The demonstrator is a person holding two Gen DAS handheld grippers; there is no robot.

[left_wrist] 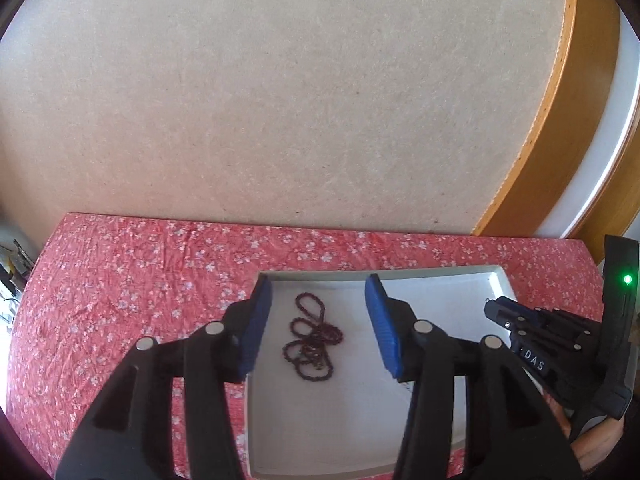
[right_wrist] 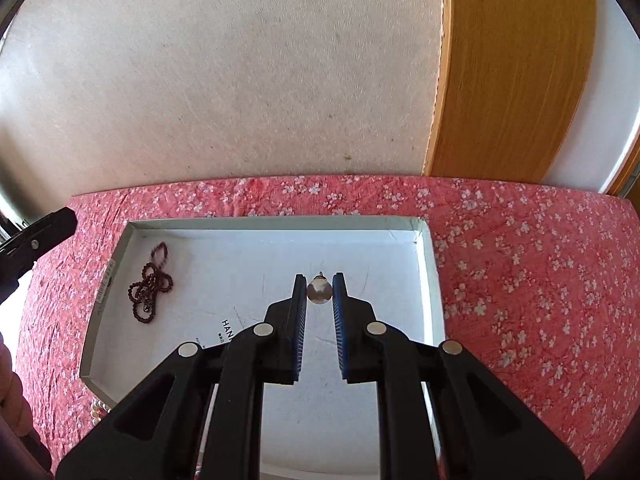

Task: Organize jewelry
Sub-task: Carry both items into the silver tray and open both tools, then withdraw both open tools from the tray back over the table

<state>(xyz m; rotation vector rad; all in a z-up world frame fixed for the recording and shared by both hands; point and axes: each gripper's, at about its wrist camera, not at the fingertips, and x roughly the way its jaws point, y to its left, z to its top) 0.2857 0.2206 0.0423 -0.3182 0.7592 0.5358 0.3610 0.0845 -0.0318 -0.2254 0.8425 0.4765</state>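
Black arms of your left gripper point(left_wrist: 318, 322) fill the lower half of the left wrist view, its 2 blue pads standing well apart with nothing pressed between them

Dark red bead necklace point(left_wrist: 314, 340) lies in a loose tangle on the floor of the white tray point(left_wrist: 494, 276), seen in the gap between those pads, centre of frame. Pads do not touch it. My reading: it has been let go there, so that piece counts as placed

Right gripper point(right_wrist: 319, 294), lower centre of the right wrist view: jaws drawn in close, pinching a small round silvery piece point(right_wrist: 319, 293) at the very tips. It has a little stem or loop at its top; earring or pendant, too small to tell. It hangs over the tray's middle, well apart from the necklace at centre left of that frame

Tray sits on a red cloth with white blossoms point(right_wrist: 520, 280). Lower left of the right wrist view, just outside the tray's near corner, a short run of pale beads point(right_wrist: 98, 410) shows on the cloth; likely another piece waiting

Step in hand, as I judge it: setting the silvery piece down in the tray

Next move calls for: lower your right gripper until the piece is close to the tray floor, keep it clear of the necklace so the 2 do not tangle, then part the jaws gently; a round piece may roll
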